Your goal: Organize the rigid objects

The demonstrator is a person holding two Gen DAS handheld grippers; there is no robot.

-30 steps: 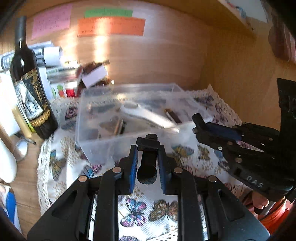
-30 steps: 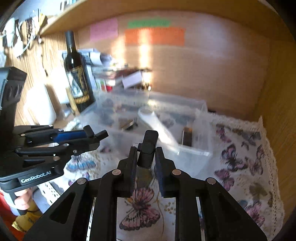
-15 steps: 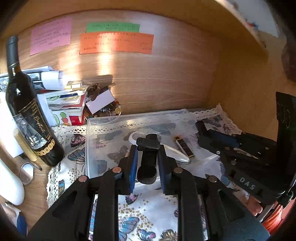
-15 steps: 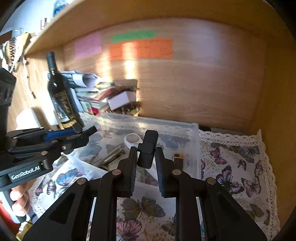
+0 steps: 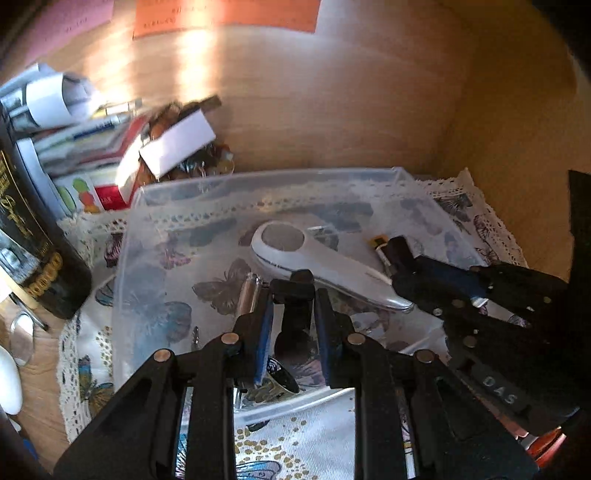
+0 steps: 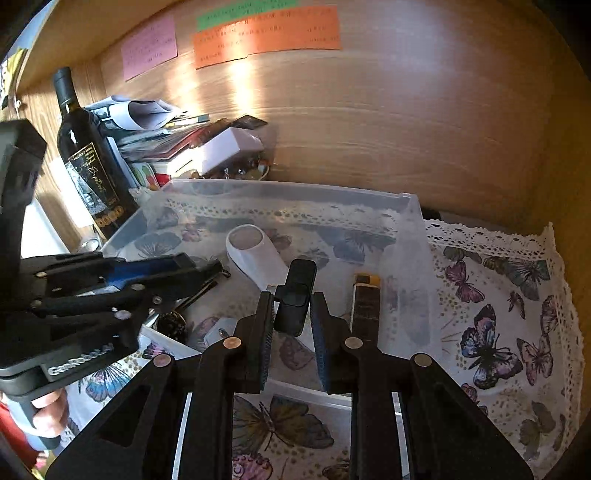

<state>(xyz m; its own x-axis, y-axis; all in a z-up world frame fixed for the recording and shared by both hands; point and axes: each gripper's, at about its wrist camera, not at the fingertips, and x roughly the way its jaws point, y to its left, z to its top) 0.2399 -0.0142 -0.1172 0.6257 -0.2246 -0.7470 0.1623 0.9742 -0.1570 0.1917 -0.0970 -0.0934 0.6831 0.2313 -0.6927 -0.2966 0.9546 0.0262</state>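
Note:
A clear plastic box (image 5: pixel 133 236) (image 6: pixel 410 229) stands on a butterfly cloth. In it lie a white handheld device (image 5: pixel 314 258) (image 6: pixel 255 254), a dark lighter (image 6: pixel 365 299) (image 5: pixel 378 245), a metal cylinder (image 5: pixel 248 295) and small dark items. My left gripper (image 5: pixel 293 314) is shut on a black T-shaped piece (image 5: pixel 295 317) and hangs over the box's near part. My right gripper (image 6: pixel 293 306) is shut on a black block (image 6: pixel 295 295) over the box, right of the left one.
A dark wine bottle (image 6: pixel 88 162) (image 5: pixel 26 236) stands left of the box. A pile of papers, a white carton (image 5: pixel 173 147) and trinkets lie behind it. The wooden back wall bears coloured notes (image 6: pixel 266 33). The cloth (image 6: pixel 498 314) lies right of the box.
Both grippers have moved forward and lower over the box, from in front of it to above its inside. Each keeps hold of its black piece.

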